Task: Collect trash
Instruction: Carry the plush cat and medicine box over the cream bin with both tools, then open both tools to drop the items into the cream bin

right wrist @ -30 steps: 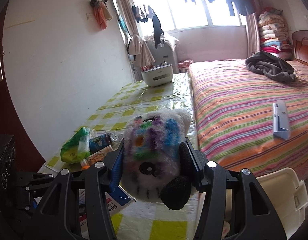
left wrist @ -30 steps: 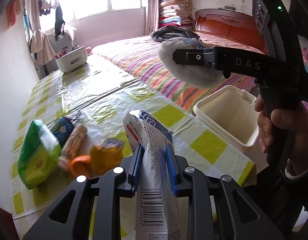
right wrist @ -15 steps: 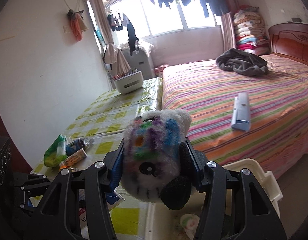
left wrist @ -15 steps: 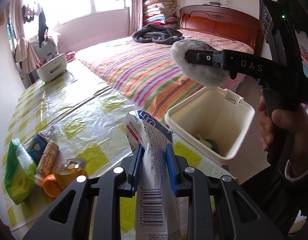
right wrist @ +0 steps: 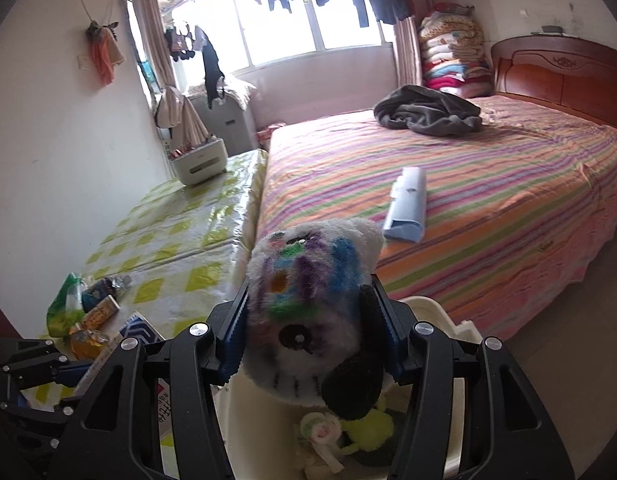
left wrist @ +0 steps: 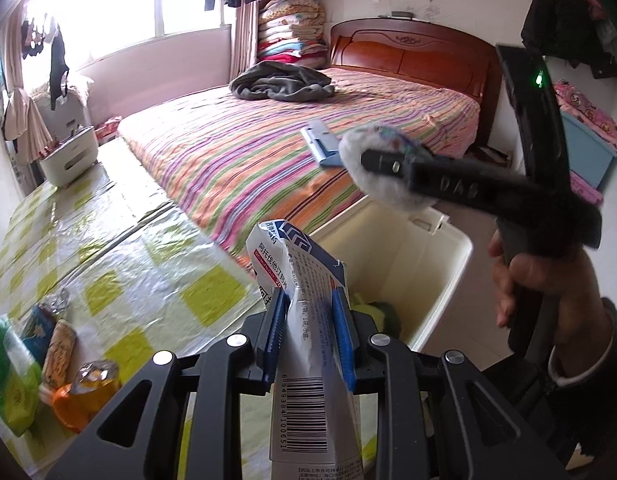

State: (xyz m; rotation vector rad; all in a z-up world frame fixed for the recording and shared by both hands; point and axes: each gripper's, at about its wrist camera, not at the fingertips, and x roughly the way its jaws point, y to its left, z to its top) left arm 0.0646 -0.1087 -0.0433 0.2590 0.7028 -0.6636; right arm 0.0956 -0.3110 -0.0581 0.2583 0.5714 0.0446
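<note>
While plush toy [right wrist: 312,312] fills right tool [right wrist: 308,320], bin [left wrist: 448,248] floor half-hidden, left tool [left wrist: 308,336] clamps carton [left wrist: 300,320].

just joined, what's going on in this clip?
Trash collection by hand-held grippers. The right gripper is shut on a soft plush toy, held above the open white bin, which already holds some items. The left gripper is shut on a crumpled medicine box beside the bin. More wrappers lie on the table.

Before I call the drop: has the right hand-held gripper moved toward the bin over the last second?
Yes. The right hand-held gripper now hangs over the open bin; earlier it was above the table.
</note>
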